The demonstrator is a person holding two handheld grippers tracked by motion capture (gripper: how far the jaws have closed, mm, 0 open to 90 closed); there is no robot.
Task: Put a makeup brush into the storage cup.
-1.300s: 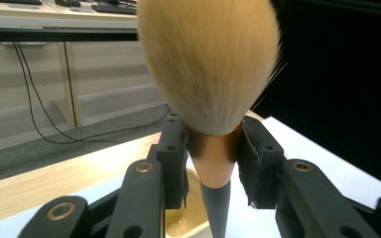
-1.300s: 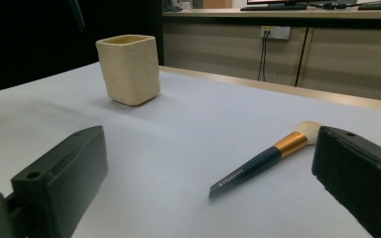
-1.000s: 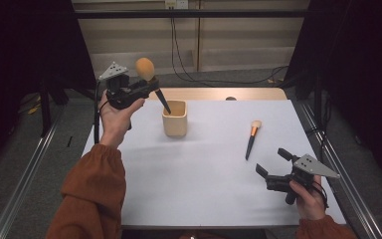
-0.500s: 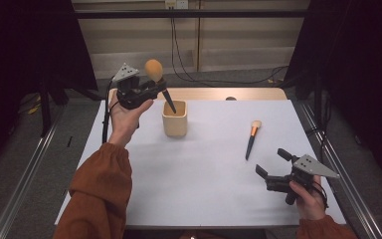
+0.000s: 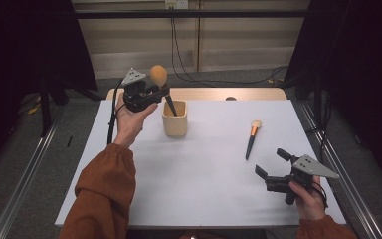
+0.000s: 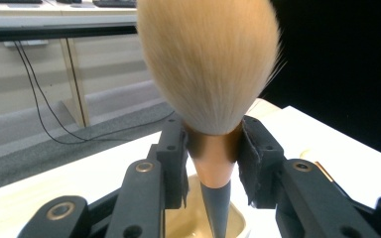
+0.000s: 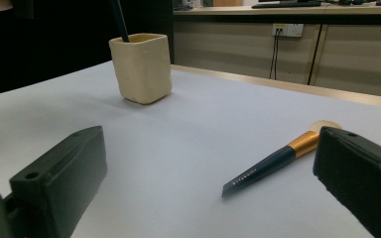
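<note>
- Holding my left gripper (image 5: pixel 151 93) raised at about ten o'clock on the table (image 5: pixel 189 189), I keep the forearm in its rust-orange sleeve (image 5: pixel 102 194) running up from the near edge, wrist bent back and palm under the gripper body.
- My left jaws are nearly shut, clamped on the big powder brush (image 5: pixel 160 82) at its copper ferrule; in the left gripper view (image 6: pixel 213 163) the pads press both sides of that ferrule, with the tan bristle head (image 6: pixel 208 64) fanning above them.
- I have the brush tilted, bristles up, its dark handle slanting down with the tip inside the mouth of the cream cup (image 5: pixel 174 119), which stands at about eleven o'clock just beside my left hand.
- At about two o'clock the smaller brush (image 5: pixel 251 139) lies flat on the table, bristles pointing away from me, well apart from the cup.
- Along its dark handle in the right gripper view (image 7: pixel 263 168) runs pale lettering, too small for me to read.
- At about four o'clock my right gripper (image 5: pixel 273 167) sits low near the table edge, hand wrapped round its body from below, jaws wide apart and holding nothing, pointing toward the smaller brush.
</note>
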